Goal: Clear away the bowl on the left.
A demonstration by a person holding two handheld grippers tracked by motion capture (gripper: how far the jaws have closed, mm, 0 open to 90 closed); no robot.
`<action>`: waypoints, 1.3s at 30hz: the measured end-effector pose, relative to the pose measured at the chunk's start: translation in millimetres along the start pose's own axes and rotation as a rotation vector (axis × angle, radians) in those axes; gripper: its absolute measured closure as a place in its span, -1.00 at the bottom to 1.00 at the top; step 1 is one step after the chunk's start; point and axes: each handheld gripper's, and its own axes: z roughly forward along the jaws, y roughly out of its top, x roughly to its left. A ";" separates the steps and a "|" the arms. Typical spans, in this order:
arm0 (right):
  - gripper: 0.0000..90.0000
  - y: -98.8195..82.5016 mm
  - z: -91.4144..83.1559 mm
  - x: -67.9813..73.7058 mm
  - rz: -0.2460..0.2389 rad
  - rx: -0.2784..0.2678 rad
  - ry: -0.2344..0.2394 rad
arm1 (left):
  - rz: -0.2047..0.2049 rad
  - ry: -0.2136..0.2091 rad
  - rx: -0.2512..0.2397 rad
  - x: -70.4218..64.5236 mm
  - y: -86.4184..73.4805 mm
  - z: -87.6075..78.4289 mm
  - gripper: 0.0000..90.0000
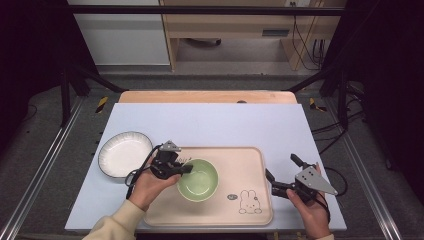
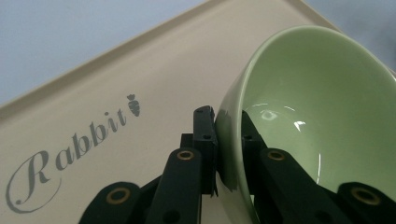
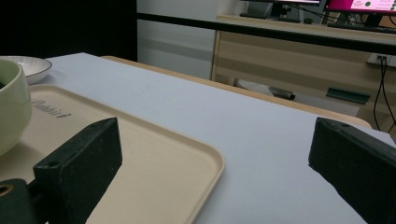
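A pale green bowl point(image 1: 198, 180) sits on the beige tray point(image 1: 250, 160) in the high view. My left gripper point(image 1: 186, 169) is shut on the bowl's left rim. In the left gripper view the jaws pinch the green bowl point(image 2: 317, 112) wall, one outside and one inside, midway at my left gripper point(image 2: 229, 140). My right gripper point(image 1: 283, 172) stands open just off the tray's right edge, nothing between its fingers. In the right gripper view my right gripper point(image 3: 219, 163) spans the tray point(image 3: 154, 154) corner, and the green bowl point(image 3: 11, 107) shows at far left.
A white plate point(image 1: 124, 153) lies on the table left of the tray, also seen as a white plate point(image 3: 28, 65). The tray carries a rabbit drawing point(image 1: 250, 201) and the word Rabbit point(image 2: 70, 149). The pale blue tabletop point(image 1: 215, 125) stretches behind the tray.
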 end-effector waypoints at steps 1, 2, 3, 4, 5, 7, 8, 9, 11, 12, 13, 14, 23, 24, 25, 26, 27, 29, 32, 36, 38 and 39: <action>-0.94 0.0 0.0 0.0 0.000 0.000 0.000 | 0.006 0.002 0.003 0.1 0.0 0.5 0.84; -0.94 0.0 0.0 0.0 0.001 0.000 0.000 | 0.007 0.002 0.007 0.1 -0.2 1.2 0.84; -0.94 0.0 0.0 0.0 0.001 0.000 0.000 | 0.008 0.000 0.011 0.2 -0.4 1.8 0.84; -0.94 0.0 0.0 -0.2 0.000 -0.001 0.001 | 0.009 -0.001 0.014 0.4 -0.7 2.5 0.84; -0.94 0.0 -0.1 -0.2 0.000 -0.001 0.001 | 0.009 0.000 0.016 0.6 -0.9 3.0 0.84; -0.94 0.0 -0.1 -0.2 0.000 -0.001 0.001 | 0.009 -0.001 0.018 0.6 -1.1 3.6 0.84; -0.94 0.0 0.0 -0.2 0.000 -0.001 0.001 | 0.009 0.001 0.019 0.2 -1.6 5.1 0.84; -0.94 0.0 0.0 -0.2 0.000 -0.001 0.001 | 0.009 0.001 0.019 0.2 -1.6 5.1 0.84; -0.94 -0.1 -0.1 -0.1 0.000 -0.001 0.001 | 0.004 0.000 0.018 0.2 -2.1 6.2 0.84; -0.94 -0.1 0.0 0.0 0.001 0.000 0.001 | 0.000 -0.001 0.021 0.5 -2.6 7.1 0.84; -0.94 -0.1 0.0 -0.2 0.000 0.000 0.002 | 0.000 -0.001 0.021 0.5 -2.6 7.1 0.84; -0.94 0.0 0.0 0.0 0.001 0.001 0.001 | 0.003 0.000 0.025 1.4 -3.1 8.1 0.84; -0.94 0.4 -1.3 -1.1 0.003 -0.004 -0.002 | -0.007 -0.009 0.039 1.5 -2.4 14.2 0.84; -0.94 0.3 -1.2 -1.3 -0.001 -0.004 -0.001 | -0.010 -0.009 0.039 1.8 -2.4 14.7 0.84; -0.94 0.5 -1.1 -1.0 0.000 -0.005 -0.001 | -0.012 -0.010 0.040 2.7 -2.8 15.4 0.84; -0.94 0.6 -1.2 -0.7 0.000 -0.006 0.001 | -0.022 -0.012 0.040 3.0 -2.9 15.9 0.84; -0.94 0.7 -1.1 -0.7 0.000 -0.006 0.001 | -0.022 -0.012 0.040 3.0 -2.9 15.9 0.84; -0.94 0.6 -1.0 -0.9 -0.001 -0.005 0.001 | -0.039 -0.021 0.047 5.1 -3.4 18.3 0.84; -0.94 0.7 -1.2 -0.8 0.000 -0.005 0.001 | -0.052 -0.024 0.047 8.1 -3.3 18.7 0.84; -0.94 0.5 -0.9 -0.8 0.001 -0.005 -0.001 | -0.053 -0.032 0.061 9.9 -2.6 19.7 0.84; -0.94 0.5 -0.7 -0.7 0.004 -0.003 -0.001 | -0.041 -0.029 0.073 10.0 -1.5 19.8 0.84; -0.94 0.7 -0.7 -0.6 0.002 -0.007 0.000 | -0.048 -0.027 0.071 9.6 -1.2 20.8 0.84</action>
